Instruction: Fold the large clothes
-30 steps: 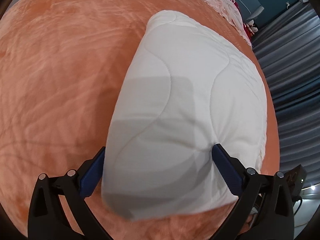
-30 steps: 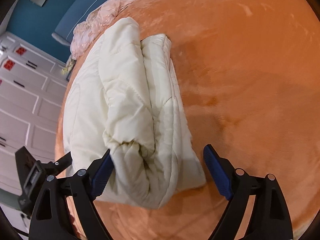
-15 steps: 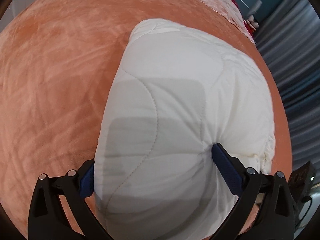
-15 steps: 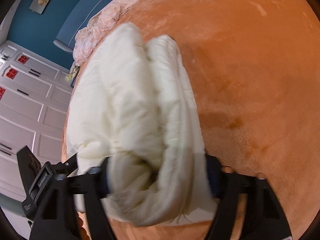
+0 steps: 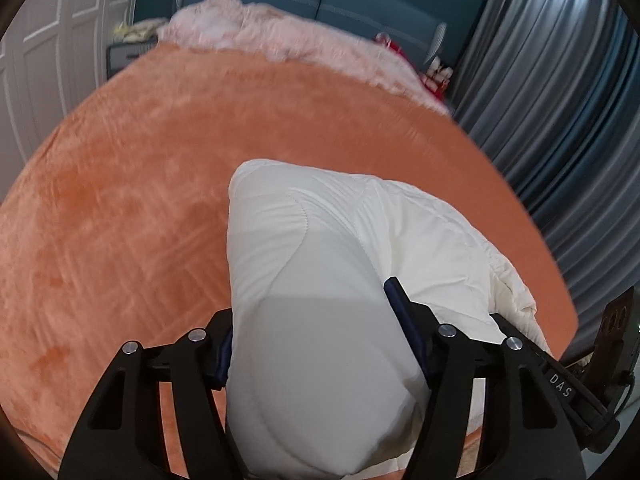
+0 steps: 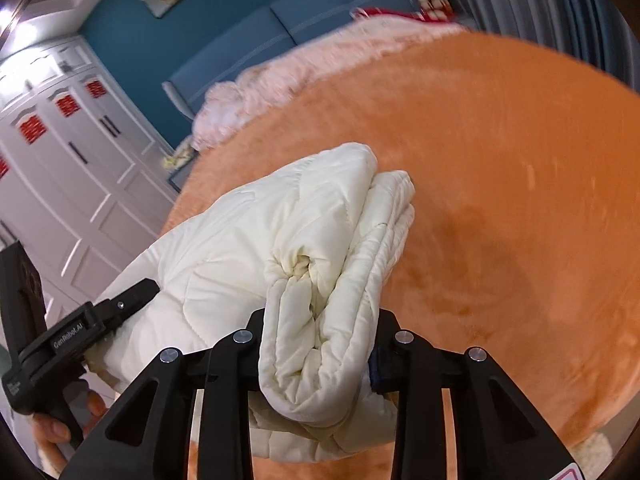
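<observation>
On the bed, left wrist view: the left tongs (image 5: pixel 316 344) are closing on one end of the folded white quilt (image 5: pixel 340 264), pads pressing in, likely to carry it.
Surface: orange plush bedspread (image 5: pixel 140 200); grey curtains (image 5: pixel 560 100) beyond.
Right wrist view: the right tongs (image 6: pixel 320 344) are closing, pinching the quilt's layered end.
Room: white wardrobe (image 6: pixel 60 160), blue headboard (image 6: pixel 248 40).

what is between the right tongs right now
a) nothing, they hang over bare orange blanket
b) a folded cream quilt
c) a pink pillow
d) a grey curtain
b: in the right wrist view the right tongs are closing with the bunched layered end of the cream quilt squeezed between them, above the orange blanket.
</observation>
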Available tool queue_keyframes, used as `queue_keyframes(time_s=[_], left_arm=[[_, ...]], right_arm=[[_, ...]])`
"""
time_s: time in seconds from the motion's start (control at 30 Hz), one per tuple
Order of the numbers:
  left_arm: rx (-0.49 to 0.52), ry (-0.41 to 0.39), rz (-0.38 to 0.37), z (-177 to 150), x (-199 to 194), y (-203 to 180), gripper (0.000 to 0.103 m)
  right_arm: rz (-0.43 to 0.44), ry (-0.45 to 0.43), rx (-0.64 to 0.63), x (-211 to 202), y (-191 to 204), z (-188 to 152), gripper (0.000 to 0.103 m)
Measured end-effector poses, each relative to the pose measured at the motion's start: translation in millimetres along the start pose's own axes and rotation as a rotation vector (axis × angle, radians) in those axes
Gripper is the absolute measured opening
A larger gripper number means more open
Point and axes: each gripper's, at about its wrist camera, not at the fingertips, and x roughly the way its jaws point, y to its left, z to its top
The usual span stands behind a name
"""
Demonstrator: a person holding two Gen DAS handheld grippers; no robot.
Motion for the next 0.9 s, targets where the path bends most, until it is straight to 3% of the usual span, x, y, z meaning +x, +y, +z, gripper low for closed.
queue_keyframes(time_s=[0.3,0.57,0.9], left_arm=[[0.063,-0.178,-0.015,24.7,-77.0,8.1,0.059],[0.063,-0.330,-0.034,51.0,-131.6,39.3,0.058],[0.139,-0.531,-0.051,95.2,-172.6,69.1,0.058]], right_arm=[[0.024,-0.184,-0.171,-58.1,74.6,16.7,0.028],[0.062,-0.284,-0.286,-76.5,129.6,28.8,0.027],[0.111,-0.441,-0.430,-79.9,192.7,64.9,0.027]])
